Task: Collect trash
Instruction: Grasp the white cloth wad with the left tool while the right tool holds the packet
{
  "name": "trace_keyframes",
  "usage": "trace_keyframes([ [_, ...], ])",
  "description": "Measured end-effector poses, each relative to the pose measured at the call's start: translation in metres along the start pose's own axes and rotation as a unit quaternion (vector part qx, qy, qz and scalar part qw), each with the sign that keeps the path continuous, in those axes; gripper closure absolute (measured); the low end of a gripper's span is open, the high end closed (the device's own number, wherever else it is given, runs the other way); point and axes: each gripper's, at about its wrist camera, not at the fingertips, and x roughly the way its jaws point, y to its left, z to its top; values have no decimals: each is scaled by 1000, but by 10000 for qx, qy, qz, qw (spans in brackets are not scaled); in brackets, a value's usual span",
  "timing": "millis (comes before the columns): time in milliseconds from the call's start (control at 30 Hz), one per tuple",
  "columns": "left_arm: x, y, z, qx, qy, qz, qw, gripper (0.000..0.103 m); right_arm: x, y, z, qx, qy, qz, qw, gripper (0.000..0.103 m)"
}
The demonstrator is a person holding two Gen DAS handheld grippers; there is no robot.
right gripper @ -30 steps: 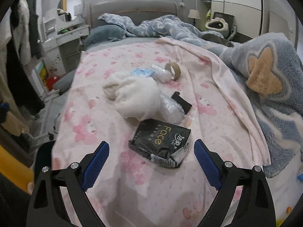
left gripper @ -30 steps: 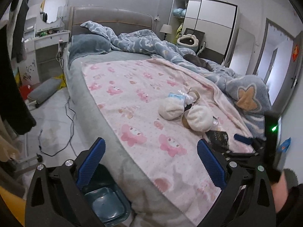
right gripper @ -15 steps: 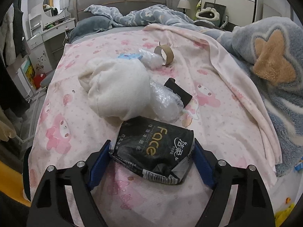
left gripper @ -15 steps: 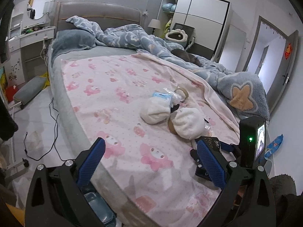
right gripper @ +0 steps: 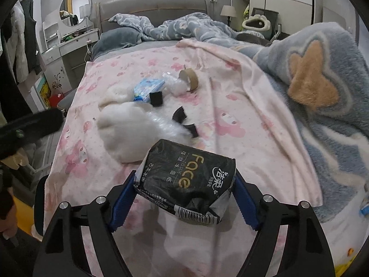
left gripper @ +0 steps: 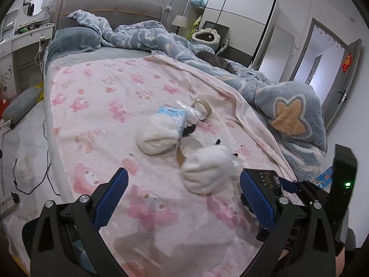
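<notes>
The right claw (right gripper: 184, 191) has its blue ribbed pads pinched against the sides of a crinkled, glossy black tissue pack (right gripper: 186, 180), held just above the soft pink printed blanket (right gripper: 230, 106). The left claw (left gripper: 182, 198) hangs spread wide with nothing between its pads, over the same blanket near a fluffy white bundle (left gripper: 207, 173). Farther up the bed lie a cardboard tape ring (right gripper: 189, 78), crumpled clear plastic (right gripper: 175, 84) and a small blue packet (right gripper: 148, 87).

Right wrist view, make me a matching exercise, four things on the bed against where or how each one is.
Things:
1. black tissue pack
2. cardboard tape roll
3. blue packet
4. left hand-held gripper

States:
A. open, holding nothing
B. left of the clear plastic
C. clamped in the right hand-held gripper
D. farthest up the pink blanket

Pairs: 1-C, 2-D, 3-B, 4-A
</notes>
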Motion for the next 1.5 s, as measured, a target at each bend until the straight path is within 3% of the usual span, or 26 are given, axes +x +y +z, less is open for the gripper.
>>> trace_keyframes([
  [300, 31, -17, -6, 10, 219, 13, 9998, 7, -17, -39, 3, 462, -347, 295, 9979, 23],
  [400, 43, -22, -7, 69, 326, 11, 9994, 15, -22, -46, 4, 542, -534, 577, 9954, 23],
  [567, 58, -22, -7, -15, 423, -22, 9991, 17, -26, -60, 10, 601, -688, 1257, 9879, 23],
  [767, 71, -24, -6, -31, 512, -145, 9986, 24, -24, -78, 14, 1072, -686, 2103, 9693, 23],
  [1100, 67, -13, -2, -342, 544, -329, 9974, 56, -27, -67, 17, 1150, -695, 2293, 9640, 23],
  [1333, 35, -5, 3, -193, 322, -213, 9991, 58, -26, -45, 27, 1075, -665, 2366, 9633, 23],
  [1500, 11, 23, 4, -242, 232, 28, 9994, 58, -21, -13, 38, 915, -624, 2517, 9614, 23],
])
